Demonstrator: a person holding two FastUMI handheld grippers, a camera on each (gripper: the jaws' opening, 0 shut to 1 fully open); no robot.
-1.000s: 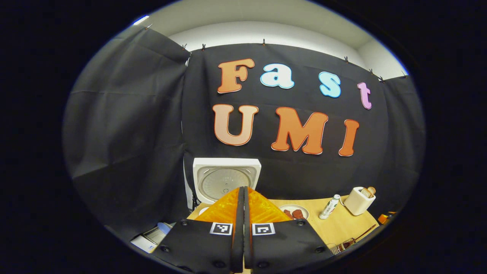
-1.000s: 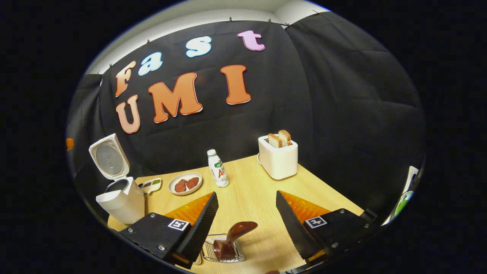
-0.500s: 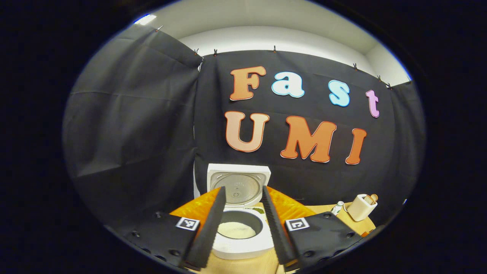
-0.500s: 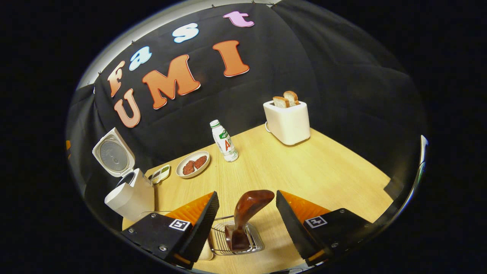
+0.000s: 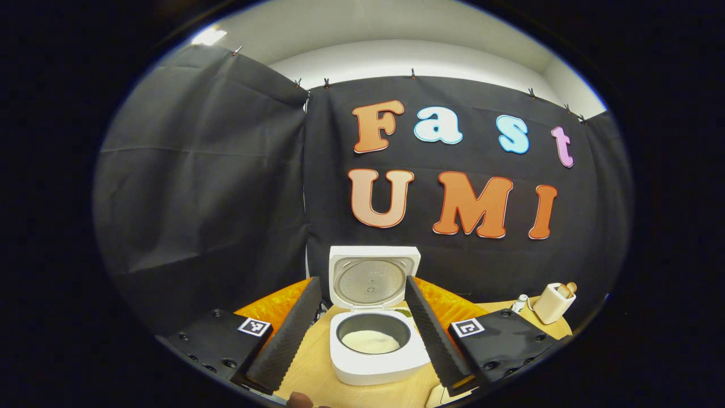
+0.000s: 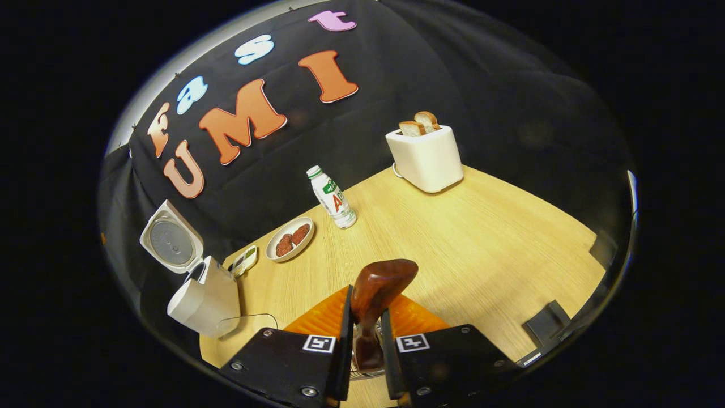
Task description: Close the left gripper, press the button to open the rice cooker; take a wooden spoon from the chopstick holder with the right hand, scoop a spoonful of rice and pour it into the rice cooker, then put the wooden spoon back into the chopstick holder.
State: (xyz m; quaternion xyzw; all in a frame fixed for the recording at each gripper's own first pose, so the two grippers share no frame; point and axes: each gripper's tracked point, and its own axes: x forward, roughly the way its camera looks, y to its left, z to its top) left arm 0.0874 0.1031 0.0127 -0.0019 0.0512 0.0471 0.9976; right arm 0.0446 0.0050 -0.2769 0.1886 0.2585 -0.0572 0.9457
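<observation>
We had the right gripper (image 6: 365,334) drawn in on the wooden spoon (image 6: 375,294), both fingers pressing its handle between them with only the handle's width left as a gap. The spoon stood nearly upright between the fingers, its long axis running up and away from the camera, and its rounded top rose clear above the fingertips, leaning a little to the right. Its lower end dropped behind the fingers, where a few wires of the chopstick holder (image 6: 355,369) showed, so we judged that the spoon was still seated there and that the coming move was a lift along that axis, straight up and out.

Our left gripper (image 5: 362,334) stood wide open and held nothing, and the rice cooker (image 5: 378,354) sat directly ahead of it, framed between the two fingers. The lid (image 5: 374,277) was swung up and back, so the button step looked done, and the inner pot held a pale layer at its bottom.

In the right gripper view the cooker (image 6: 205,297) lay well off to the left across the table (image 6: 481,238), with the plate (image 6: 290,238), the bottle (image 6: 333,198) and the toaster (image 6: 425,156) ranged farther back. We could not make out where the rice to be scooped was.
</observation>
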